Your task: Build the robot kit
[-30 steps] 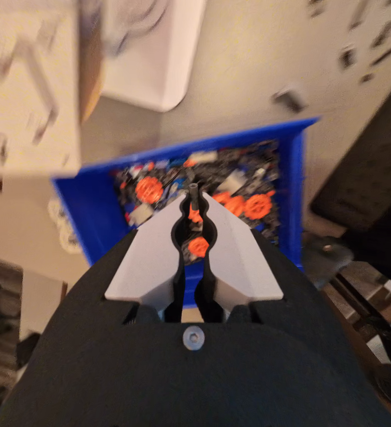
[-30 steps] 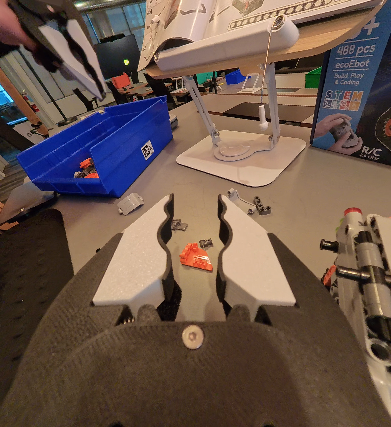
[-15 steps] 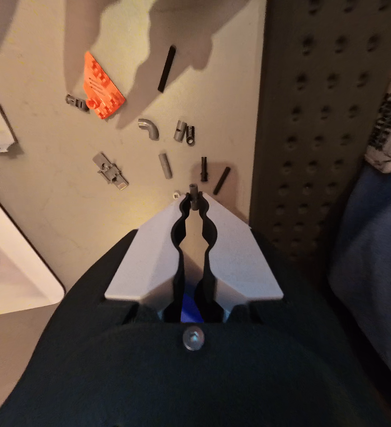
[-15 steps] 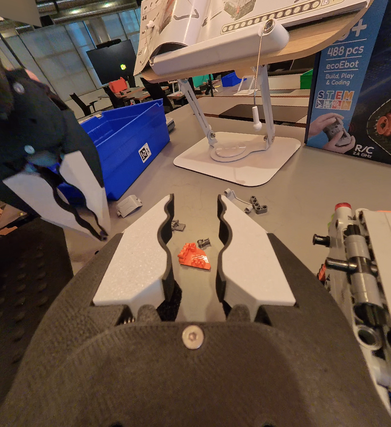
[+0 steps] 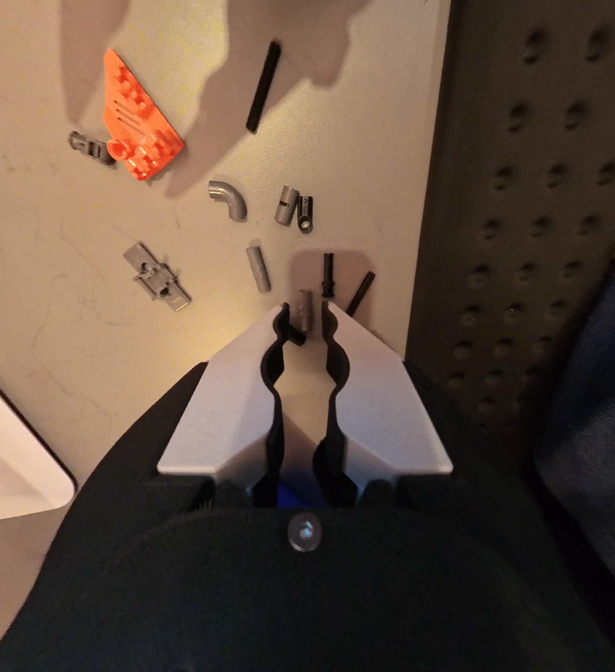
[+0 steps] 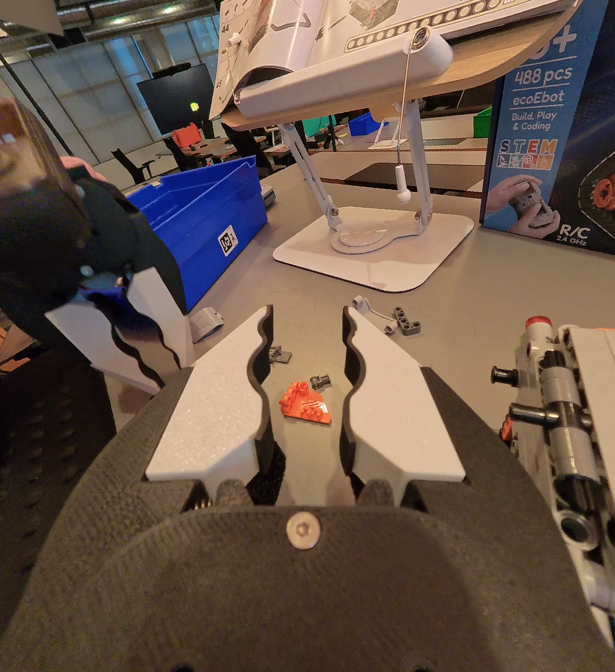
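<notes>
In the left wrist view my left gripper (image 5: pixel 305 306) is low over the grey table, and its jaws stand apart. A small grey pin (image 5: pixel 304 316) lies between the fingertips with a gap on each side, so no pad presses on it. A small black bit (image 5: pixel 296 336) sits by the left pad. The left gripper also shows in the right wrist view (image 6: pixel 171 374), tips down at the table. My right gripper (image 6: pixel 307 311) is open and empty above an orange plate piece (image 6: pixel 306 403) and a small dark connector (image 6: pixel 320 380).
Loose parts lie ahead of the left gripper: an orange plate (image 5: pixel 138 116), black axle (image 5: pixel 264 87), grey elbow (image 5: pixel 227 200), grey sleeve (image 5: pixel 258 269) and black pin (image 5: pixel 328 274). A dark perforated mat (image 5: pixel 516 218) is at right. Blue bin (image 6: pixel 204 218), book stand (image 6: pixel 371 247), kit box (image 6: pixel 571 127) and built model (image 6: pixel 589 436) surround the right gripper. My hands' fingertips stand some 15 centimetres from each other. My right tips are roughly 9 centimetres from the orange plate piece (image 6: pixel 306 403). My left wrist view (image 5: pixel 134 119) looks at it from another angle. The small dark connector (image 6: pixel 320 380) sits 9 centimetres or so from the ends of my right fingers.
My left gripper carried the grey pin from over the blue bin down to the table, then opened; the pin has left the grasp. The right gripper has barely moved.
</notes>
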Available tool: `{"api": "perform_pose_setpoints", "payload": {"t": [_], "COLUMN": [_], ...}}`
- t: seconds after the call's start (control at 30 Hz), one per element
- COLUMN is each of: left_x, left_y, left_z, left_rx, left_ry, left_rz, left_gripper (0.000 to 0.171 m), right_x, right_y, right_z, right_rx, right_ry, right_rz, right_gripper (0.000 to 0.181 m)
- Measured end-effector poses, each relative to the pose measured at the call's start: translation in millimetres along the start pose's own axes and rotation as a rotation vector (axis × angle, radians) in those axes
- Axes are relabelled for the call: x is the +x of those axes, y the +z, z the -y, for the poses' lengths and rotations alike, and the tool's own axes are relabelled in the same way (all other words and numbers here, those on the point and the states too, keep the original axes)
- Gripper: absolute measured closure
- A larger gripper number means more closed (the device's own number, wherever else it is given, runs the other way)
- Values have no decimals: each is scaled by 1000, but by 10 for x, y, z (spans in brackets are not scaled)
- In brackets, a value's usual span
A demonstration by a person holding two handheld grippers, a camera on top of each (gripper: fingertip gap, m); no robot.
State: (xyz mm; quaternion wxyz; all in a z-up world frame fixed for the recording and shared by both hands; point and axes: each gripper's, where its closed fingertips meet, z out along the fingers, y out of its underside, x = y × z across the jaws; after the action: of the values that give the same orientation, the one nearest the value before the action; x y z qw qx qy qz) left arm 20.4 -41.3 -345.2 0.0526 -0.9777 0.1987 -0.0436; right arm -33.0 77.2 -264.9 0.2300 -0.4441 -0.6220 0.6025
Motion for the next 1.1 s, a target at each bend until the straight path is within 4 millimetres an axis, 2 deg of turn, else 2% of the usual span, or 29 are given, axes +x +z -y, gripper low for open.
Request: {"api": "perform_pose_setpoints", "payload": {"t": [0.07, 0.13, 0.23, 0.27, 0.33, 0.4, 0.47, 0.53, 0.67, 0.87, 1.1], "left_x": [-28, -35, -178, -284, -530, -769, -939, -1027, -1158, -1171, -1190], "left_y": [-176, -438, -927, -1094, -1376, -1572, -1663, -1649, -1520, -1182, -788], "left_z": [4, -18, -224, -355, -751, -1263, -1801, -2328, -3123, -3642, -3872], "left_rx": [48, 115, 210, 234, 235, 188, 119, 36, -53, -155, -338], "left_ry": [-4, -36, -116, -164, -237, -307, -381, -483, -648, -721, -691], "left_rz": [23, 15, 28, 48, 116, 178, 207, 198, 201, 150, 128], "left_gripper": [158, 159, 156, 154, 151, 151, 151, 145, 142, 142, 147], "right_x": [3, 3, 7, 9, 10, 6, 3, 3, 4, 9, 12], "right_y": [-1, 2, 6, 7, 11, 19, 27, 28, 38, 42, 42], "right_z": [0, -4, -6, -9, -13, -21, -29, -31, -46, -58, -59], "right_rx": [1, -1, -2, -4, -6, -10, -15, -17, -25, -33, -33], "right_ry": [1, 2, 3, 4, 3, 3, 1, -1, -3, -7, -10], "right_rz": [-1, 0, -1, -1, -1, 1, 1, -2, -4, -10, -14], "right_gripper": [146, 146, 146, 146, 146, 146, 145, 145, 145, 145, 145]}}
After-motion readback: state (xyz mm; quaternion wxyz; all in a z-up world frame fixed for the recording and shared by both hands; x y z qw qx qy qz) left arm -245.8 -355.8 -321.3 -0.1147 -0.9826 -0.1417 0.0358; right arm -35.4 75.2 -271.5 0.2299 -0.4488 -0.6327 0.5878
